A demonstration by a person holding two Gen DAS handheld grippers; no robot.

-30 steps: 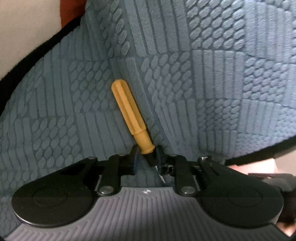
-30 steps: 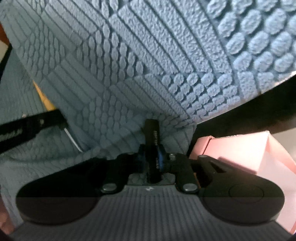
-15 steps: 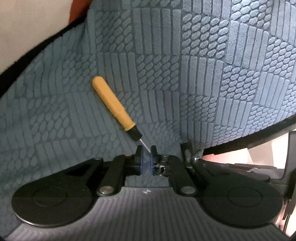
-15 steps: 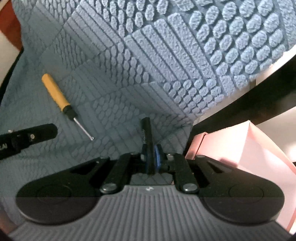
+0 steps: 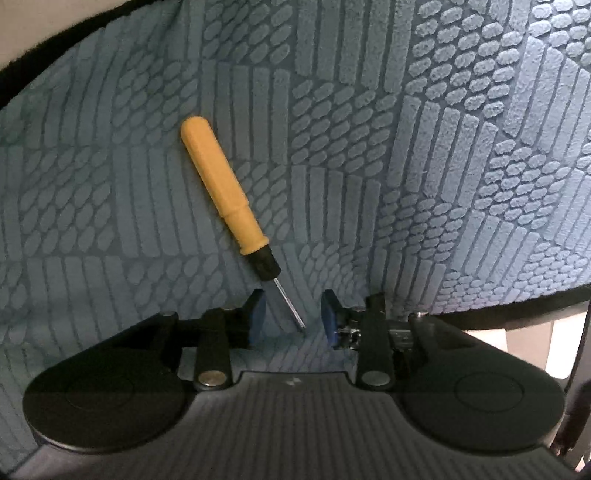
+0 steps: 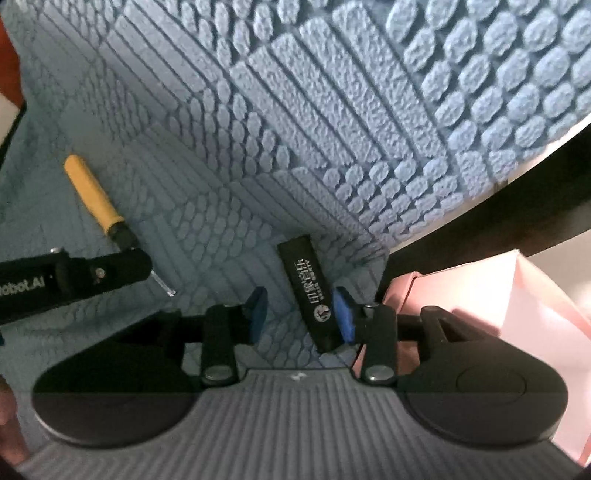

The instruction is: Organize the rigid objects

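Note:
A yellow-handled screwdriver point(image 5: 229, 201) lies on the blue textured fabric point(image 5: 406, 166), its thin metal tip pointing toward me. My left gripper point(image 5: 293, 317) is open, its jaws on either side of the tip without gripping it. The screwdriver also shows in the right wrist view point(image 6: 98, 201), partly behind the left gripper's finger point(image 6: 107, 275). My right gripper point(image 6: 299, 314) is open. A black lighter with white print point(image 6: 310, 288) lies on the fabric between its jaws, leaning against the right blue pad point(image 6: 341, 317).
The fabric rises in a steep fold at the right of both views point(image 6: 369, 110). A pink box point(image 6: 517, 295) stands at the right beyond the fabric's black edge point(image 6: 517, 206). A pale surface shows past the fabric at the upper left point(image 5: 55, 22).
Both grippers opened. The left let go of the screwdriver, which now lies flat. The right released the black lighter, which lies tilted between its jaws.

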